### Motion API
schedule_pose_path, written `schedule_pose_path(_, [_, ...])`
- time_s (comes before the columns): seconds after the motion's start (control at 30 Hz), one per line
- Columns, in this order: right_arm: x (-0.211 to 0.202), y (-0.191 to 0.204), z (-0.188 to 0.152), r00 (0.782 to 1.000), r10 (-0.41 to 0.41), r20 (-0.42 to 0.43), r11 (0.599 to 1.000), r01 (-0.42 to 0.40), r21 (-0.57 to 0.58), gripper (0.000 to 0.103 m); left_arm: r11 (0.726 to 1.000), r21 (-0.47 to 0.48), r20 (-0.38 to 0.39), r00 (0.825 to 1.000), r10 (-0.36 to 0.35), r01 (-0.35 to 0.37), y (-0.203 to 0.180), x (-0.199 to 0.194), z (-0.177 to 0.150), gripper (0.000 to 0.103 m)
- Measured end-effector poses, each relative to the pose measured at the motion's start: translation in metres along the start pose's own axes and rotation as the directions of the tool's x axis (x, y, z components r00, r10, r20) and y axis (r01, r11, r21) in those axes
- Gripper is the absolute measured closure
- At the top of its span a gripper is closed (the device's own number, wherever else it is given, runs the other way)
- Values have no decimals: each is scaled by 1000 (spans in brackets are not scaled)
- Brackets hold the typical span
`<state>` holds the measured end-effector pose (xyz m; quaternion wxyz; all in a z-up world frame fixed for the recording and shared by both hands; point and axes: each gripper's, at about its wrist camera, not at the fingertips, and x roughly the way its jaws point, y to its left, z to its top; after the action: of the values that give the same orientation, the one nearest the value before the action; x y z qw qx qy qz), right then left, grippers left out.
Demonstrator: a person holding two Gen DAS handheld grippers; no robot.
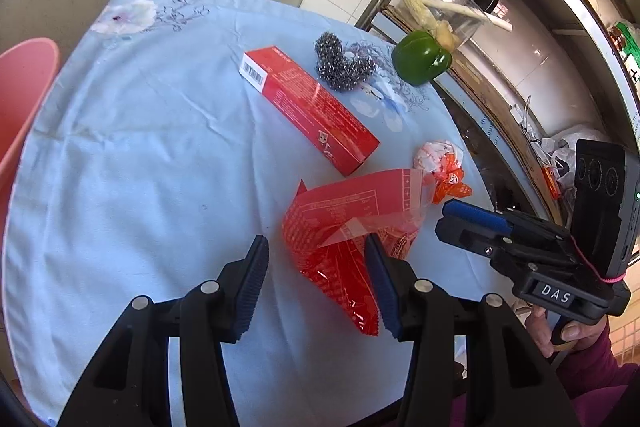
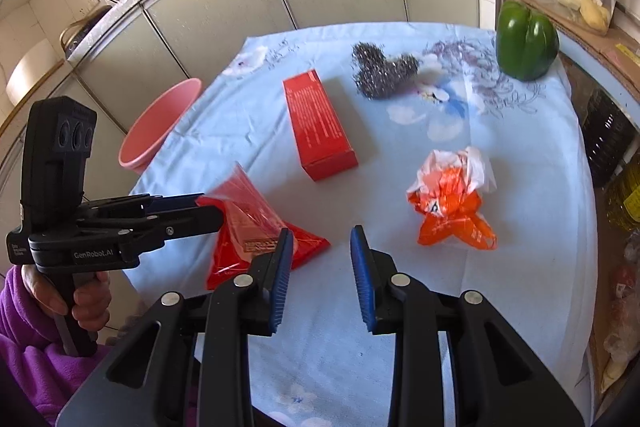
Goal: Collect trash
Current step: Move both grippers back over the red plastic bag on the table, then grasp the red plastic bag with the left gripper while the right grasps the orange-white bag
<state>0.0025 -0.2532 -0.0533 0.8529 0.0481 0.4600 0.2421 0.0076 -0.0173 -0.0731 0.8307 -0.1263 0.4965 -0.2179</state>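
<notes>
Table scene, seen from both wrist cameras. The left gripper (image 1: 316, 283) is held low over the near edge of the table (image 1: 132, 163), angled down and forward, its jaws spread apart. The red wrapper (image 1: 344, 227) lies crumpled on the cloth partly between and beyond them; the right-hand finger (image 1: 382, 287) overlaps the wrapper's edge, but whether it touches cannot be told. In the right wrist view the same left gripper (image 2: 200, 209) reaches in from the left, roughly level, its tips at the wrapper (image 2: 256, 223), with a hand (image 2: 76, 299) in a purple sleeve on the handle.

The right gripper (image 2: 320, 267) is also released, jaws wide with bare cloth between them, pointing forward and down above the table (image 2: 540, 187). From the left wrist view the right gripper (image 1: 456, 219) hovers at the table's right edge, near the orange and white wad (image 1: 444, 167).

That wad (image 2: 452, 199) lies just ahead and right of the right gripper, apart from it. A red box (image 2: 320, 127) lies flat mid-table; behind it sit a steel scourer (image 2: 382, 71) and a green pepper (image 2: 526, 43). A pink bin (image 2: 160, 127) stands beside the table's left edge.
</notes>
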Motion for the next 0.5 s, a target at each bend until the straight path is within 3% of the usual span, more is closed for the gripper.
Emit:
schedule_pose_path(0.23, [16,2,-3,999,32,-31,999,-31,16,73,999,-4,20,999,-35,35,0,6,0,68])
schedule_pose_path(0.3, [22,7,-1,998,47,-42,999,-47,0,73,999,8,34,998,-43,43,-3,4,0,90])
schedule_pose_path(0.4, [27,19,4,995,84,-45,996,-85,-26,73,999,36,83,996,-14,11,-7,-6,0,100])
schedule_pose_path(0.5, [25,30,9,995,92,-33,994,-93,-63,73,997,51,148,988,51,-60,-5,-24,2,102])
